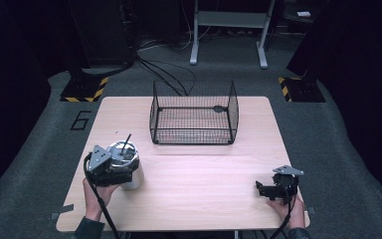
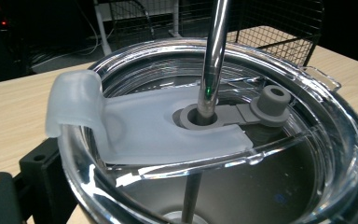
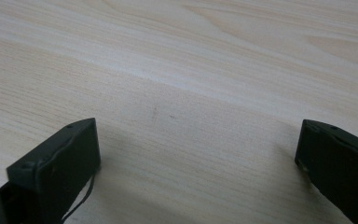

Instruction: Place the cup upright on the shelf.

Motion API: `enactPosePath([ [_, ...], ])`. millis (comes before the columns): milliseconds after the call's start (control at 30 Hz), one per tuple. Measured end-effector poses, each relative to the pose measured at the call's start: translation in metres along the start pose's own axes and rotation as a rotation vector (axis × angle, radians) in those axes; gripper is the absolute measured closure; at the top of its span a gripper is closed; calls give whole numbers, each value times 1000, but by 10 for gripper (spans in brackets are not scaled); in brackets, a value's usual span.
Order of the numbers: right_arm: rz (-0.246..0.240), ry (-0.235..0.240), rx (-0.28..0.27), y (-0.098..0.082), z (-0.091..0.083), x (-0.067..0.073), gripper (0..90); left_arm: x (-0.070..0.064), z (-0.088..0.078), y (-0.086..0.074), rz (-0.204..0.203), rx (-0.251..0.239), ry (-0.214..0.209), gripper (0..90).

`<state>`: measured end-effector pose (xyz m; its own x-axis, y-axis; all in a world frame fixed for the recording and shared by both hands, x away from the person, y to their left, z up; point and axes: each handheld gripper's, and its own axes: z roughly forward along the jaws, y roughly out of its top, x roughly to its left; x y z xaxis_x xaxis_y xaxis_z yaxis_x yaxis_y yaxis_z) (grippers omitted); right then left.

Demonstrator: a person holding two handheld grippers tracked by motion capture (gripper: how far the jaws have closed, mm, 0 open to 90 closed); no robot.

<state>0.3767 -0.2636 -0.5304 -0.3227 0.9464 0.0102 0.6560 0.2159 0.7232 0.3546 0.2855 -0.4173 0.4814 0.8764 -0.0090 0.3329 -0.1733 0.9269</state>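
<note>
Gripping the tumbler (image 1: pixel 128 167) near the table's (image 1: pixel 204 169) left edge, the left gripper (image 1: pixel 110 172) is clamped on it. The wire basket (image 1: pixel 194 113) at the far edge sits empty, so carrying looks undone. The right gripper (image 1: pixel 271 189) rests near the right corner, jaws apart.

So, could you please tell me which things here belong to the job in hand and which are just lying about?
In the job:
- tumbler with clear lid and metal straw
- left gripper, around the tumbler
- wire basket, probably where it goes

Lying about:
- right gripper, open and idle on the table
- cables on the floor
- metal stand behind
</note>
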Motion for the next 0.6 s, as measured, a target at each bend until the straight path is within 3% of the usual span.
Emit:
enactPosePath([
  [233, -17, -9, 1, 1, 1, -1, 0, -8, 12, 5, 18, 15, -38, 33],
  [600, 2, -16, 4, 1, 0, 0, 0, -20, 31, 20, 63, 22, -90, 33],
])
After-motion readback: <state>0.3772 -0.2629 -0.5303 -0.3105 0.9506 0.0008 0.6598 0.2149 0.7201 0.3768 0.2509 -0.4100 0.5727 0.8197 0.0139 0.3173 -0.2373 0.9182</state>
